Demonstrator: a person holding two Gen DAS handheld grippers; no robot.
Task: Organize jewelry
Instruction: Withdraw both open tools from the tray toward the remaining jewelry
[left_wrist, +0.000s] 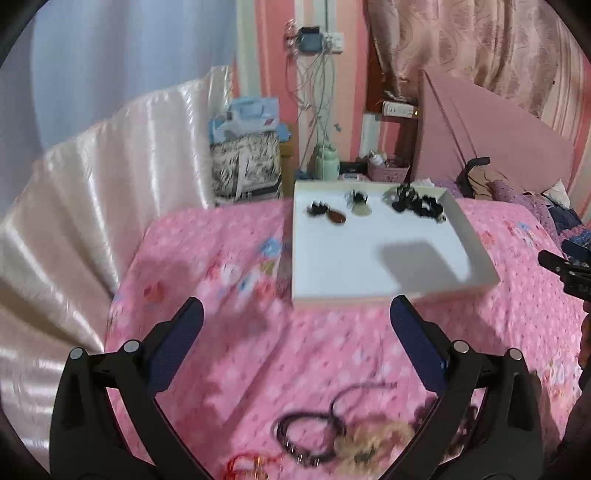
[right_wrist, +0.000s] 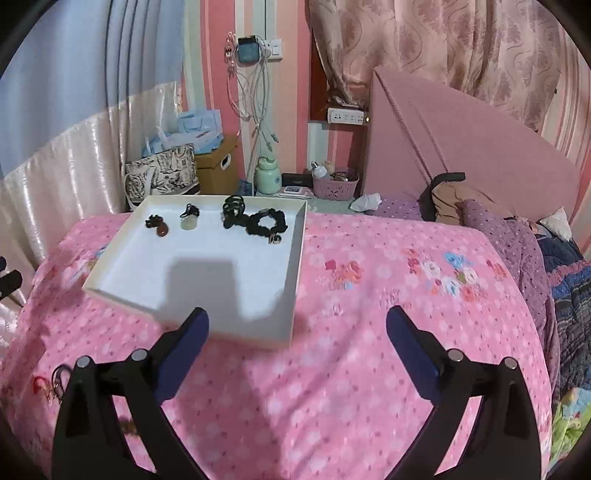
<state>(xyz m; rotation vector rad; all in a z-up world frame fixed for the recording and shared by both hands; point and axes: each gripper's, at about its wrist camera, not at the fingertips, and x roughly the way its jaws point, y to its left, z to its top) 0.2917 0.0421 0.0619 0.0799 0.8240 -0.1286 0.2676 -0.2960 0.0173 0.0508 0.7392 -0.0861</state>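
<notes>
Two matching black hand-held grippers with dark blue pads

The left gripper (left_wrist: 296, 315) and right gripper (right_wrist: 297, 325) each carry two angular matte black plastic arms, flat navy pads on the inner finger faces, and round silver pivot pins (left_wrist: 131, 346) at the linkage joints on both sides.
</notes>
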